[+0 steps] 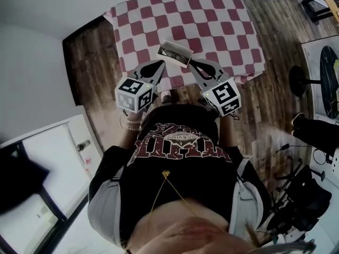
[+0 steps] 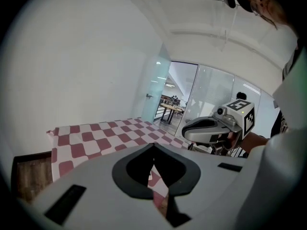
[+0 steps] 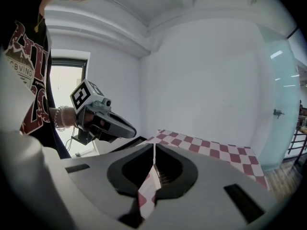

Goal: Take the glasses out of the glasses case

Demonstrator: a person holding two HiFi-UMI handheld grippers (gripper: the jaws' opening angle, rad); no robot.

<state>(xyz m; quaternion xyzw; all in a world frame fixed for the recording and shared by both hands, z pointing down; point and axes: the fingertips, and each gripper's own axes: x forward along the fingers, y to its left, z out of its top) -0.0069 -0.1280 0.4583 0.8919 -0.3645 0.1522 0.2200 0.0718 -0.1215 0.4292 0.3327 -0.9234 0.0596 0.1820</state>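
I'm standing at the near edge of the bench [image 1: 212, 15], which is covered by a red-and-white checked cloth [image 1: 143, 15] that hangs over the edge towards me. The glasses case [image 1: 175, 53] lies on the cloth close to the middle of that near edge, turned at a slight angle. From the head view it is a small pale oblong with a darker middle. It is too small for me to tell whether it is open or whether anything lies inside.

I hold the left gripper [image 1: 160, 63] just off the near edge, to the left of the case, with its tip pointing in towards it. In its own view the left gripper [image 2: 153, 146] is clenched. Its two jaws meet at the tip with nothing between them, and only a sliver of checked cloth shows through the slit.

The right gripper [image 1: 192, 62] mirrors it on the other side of the case, and it is also close. Its own view shows the right gripper [image 3: 154, 148] clenched too and holding nothing. I cannot tell whether either tip touches the case.

Dark wooden floor [image 1: 90, 62] runs along the bench's left edge.
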